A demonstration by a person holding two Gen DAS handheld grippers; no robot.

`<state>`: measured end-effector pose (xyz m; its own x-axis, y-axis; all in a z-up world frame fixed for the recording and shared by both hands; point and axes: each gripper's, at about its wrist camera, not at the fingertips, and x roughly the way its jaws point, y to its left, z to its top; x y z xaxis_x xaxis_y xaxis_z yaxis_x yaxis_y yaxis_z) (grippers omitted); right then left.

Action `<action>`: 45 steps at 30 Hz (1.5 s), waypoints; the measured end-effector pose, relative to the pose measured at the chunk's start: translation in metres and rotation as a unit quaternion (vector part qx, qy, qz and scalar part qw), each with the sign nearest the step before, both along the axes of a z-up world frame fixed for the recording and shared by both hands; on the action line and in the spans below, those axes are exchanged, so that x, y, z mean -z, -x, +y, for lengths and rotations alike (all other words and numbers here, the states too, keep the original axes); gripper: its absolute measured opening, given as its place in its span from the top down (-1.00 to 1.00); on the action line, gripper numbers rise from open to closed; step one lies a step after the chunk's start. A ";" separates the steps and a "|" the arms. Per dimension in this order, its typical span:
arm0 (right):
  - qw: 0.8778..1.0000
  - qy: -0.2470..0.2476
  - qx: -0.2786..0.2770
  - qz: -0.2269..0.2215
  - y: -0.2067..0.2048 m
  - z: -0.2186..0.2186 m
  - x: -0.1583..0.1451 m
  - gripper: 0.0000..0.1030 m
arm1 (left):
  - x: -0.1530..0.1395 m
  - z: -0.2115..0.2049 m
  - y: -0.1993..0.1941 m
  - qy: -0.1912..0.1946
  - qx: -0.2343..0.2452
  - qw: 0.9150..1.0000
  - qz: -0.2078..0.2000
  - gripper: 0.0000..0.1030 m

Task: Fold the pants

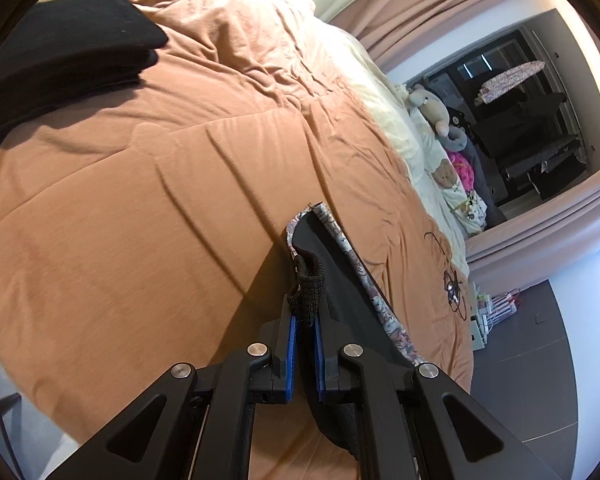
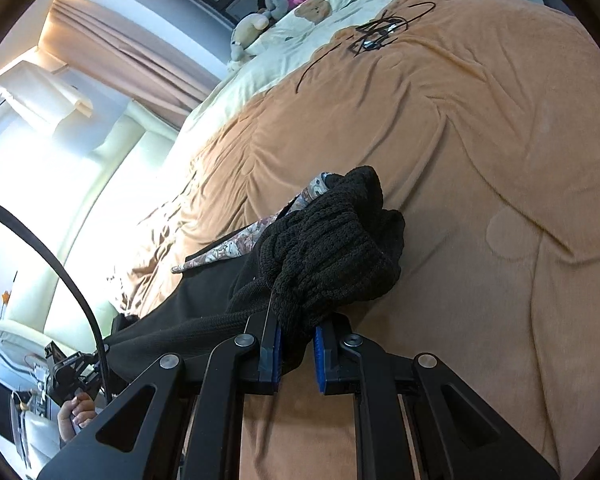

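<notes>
Apparently both tongs point(image 1: 306, 312) point(image 2: 296, 332) pinch black pants point(image 2: 332, 248).

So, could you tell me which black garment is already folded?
The black stack at the bed's far corner; the black pants are bunched in both grippers.

The pants point(image 1: 340, 280) hang over the bed point(image 1: 140, 200), pinched between the jaws of the left gripper point(image 1: 306, 316) and the right gripper point(image 2: 296, 340). A folded stack of clothes point(image 1: 60, 60) lies on the bed far left; stuffed toys point(image 1: 432, 108) sit along its far edge, near a cable tangle point(image 1: 452, 284).
</notes>
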<state>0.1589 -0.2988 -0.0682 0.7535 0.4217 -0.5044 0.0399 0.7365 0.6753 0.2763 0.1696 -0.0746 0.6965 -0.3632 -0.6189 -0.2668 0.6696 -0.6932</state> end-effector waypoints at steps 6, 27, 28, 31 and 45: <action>1.000 0.002 -0.009 0.002 0.011 0.003 0.000 0.82 | -0.001 0.008 0.025 0.003 -0.004 1.000 -0.001 0.84; 0.998 0.029 -0.040 0.045 0.030 0.013 0.019 0.82 | 0.060 0.032 0.083 0.028 -0.021 0.998 0.061 0.84; 0.997 0.034 -0.041 0.050 0.031 0.015 0.021 0.80 | 0.067 0.032 0.084 0.029 -0.021 0.997 0.070 0.83; 0.995 0.054 -0.042 0.073 0.031 0.019 0.027 0.70 | 0.086 0.033 0.086 0.029 -0.016 0.994 0.101 0.79; 0.994 0.099 -0.005 0.042 0.050 0.005 -0.011 -0.35 | 0.044 0.026 0.043 -0.096 0.037 0.992 0.070 -0.11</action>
